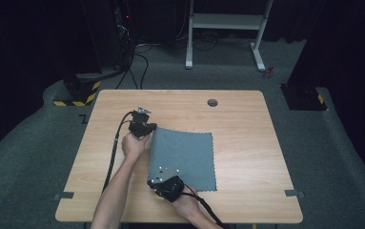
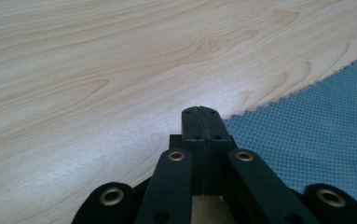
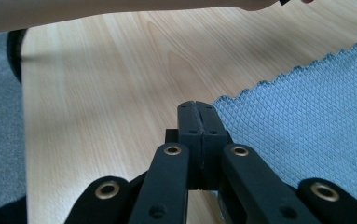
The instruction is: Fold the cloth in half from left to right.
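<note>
Left gripper [image 1: 144,128], jaws pressed together, pinches the grey cloth [image 1: 185,157] at its 11 o'clock corner; right gripper [image 1: 163,183] likewise at 7 o'clock. We log the cloth mid-table [image 1: 247,119].

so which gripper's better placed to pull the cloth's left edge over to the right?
Neither clearly. The left gripper sits at the far left corner of the cloth, the right gripper at the near left corner, both with jaws closed. Likely both together.
</note>
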`<state>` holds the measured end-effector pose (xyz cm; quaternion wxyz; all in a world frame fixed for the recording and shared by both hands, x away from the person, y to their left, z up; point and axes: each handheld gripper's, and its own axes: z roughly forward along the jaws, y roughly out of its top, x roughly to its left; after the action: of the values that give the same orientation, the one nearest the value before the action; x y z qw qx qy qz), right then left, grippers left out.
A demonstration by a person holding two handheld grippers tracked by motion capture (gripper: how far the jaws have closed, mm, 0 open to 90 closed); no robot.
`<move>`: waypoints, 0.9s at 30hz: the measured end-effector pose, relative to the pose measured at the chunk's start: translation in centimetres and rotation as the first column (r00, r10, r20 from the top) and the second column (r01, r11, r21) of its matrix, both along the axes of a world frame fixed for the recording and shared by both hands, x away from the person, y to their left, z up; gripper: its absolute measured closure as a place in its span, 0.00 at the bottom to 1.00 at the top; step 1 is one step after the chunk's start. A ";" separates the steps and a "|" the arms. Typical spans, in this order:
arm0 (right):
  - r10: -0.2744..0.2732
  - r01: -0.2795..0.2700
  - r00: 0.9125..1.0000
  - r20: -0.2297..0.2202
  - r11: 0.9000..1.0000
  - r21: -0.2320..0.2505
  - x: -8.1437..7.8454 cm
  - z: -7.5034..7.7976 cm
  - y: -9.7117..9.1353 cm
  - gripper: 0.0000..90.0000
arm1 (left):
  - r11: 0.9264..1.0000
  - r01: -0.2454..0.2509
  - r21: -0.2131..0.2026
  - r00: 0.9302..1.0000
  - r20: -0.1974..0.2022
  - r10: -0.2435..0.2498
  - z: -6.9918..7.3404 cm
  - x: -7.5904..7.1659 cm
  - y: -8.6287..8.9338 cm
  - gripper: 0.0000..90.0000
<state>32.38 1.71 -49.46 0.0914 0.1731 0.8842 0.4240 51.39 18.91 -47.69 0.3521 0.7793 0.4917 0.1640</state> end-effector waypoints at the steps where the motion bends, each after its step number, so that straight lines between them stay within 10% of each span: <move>1: 0.003 -0.003 1.000 0.000 1.000 0.000 -0.1 0.1 0.2 1.00 | 1.000 0.002 0.007 1.000 0.000 -0.002 0.2 -0.1 0.3 1.00; 11: 0.044 -0.045 0.999 0.013 0.997 0.062 -0.5 1.5 1.4 1.00 | 0.999 -0.003 0.032 1.000 0.008 0.003 1.7 -0.9 1.9 1.00; 18: 0.005 -0.006 1.000 0.011 0.998 0.065 -0.5 1.1 -0.7 1.00 | 0.999 0.014 -0.033 1.000 0.001 -0.013 0.5 -0.4 0.0 1.00; 27: -0.047 0.047 0.999 0.012 0.998 0.049 -0.6 0.6 -3.6 1.00 | 0.997 0.077 -0.002 0.997 0.015 -0.077 0.9 0.2 -3.2 1.00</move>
<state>31.78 -1.88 -48.85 0.1027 0.1933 0.8688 0.4441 51.57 15.72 -46.75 0.3628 0.7959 0.4590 0.1555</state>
